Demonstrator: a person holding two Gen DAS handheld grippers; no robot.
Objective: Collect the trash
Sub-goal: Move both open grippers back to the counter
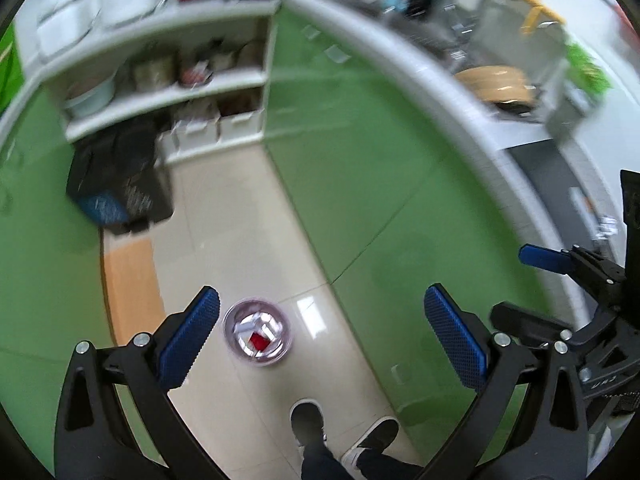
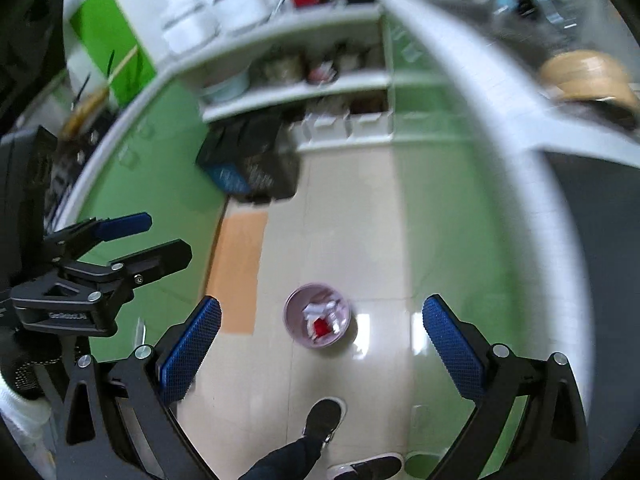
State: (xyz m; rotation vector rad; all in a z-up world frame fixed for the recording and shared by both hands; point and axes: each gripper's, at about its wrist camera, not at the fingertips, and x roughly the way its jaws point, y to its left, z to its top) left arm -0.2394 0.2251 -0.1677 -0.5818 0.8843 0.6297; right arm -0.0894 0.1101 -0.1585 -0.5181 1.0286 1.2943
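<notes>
While blur smears shelves | left gripper (image 1: 322, 336), right gripper (image 2: 320, 340) fingers spread, empty | bin (image 1: 257, 333) contents indistinct.

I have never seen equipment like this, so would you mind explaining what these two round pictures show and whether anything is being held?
There is no robot here: a person standing in a kitchen holds one set of tongs in each hand. Each round picture comes from a fisheye camera on one set, looking along its two blue-padded fingers. The first shows the left tongs, the second the right tongs. Both are wide open and hold nothing. Each view also catches the other set at its edge. On the tiled floor stands a small pale bin with white scraps and something red inside. The person's shoes show below, with green cabinets on both sides.
</notes>
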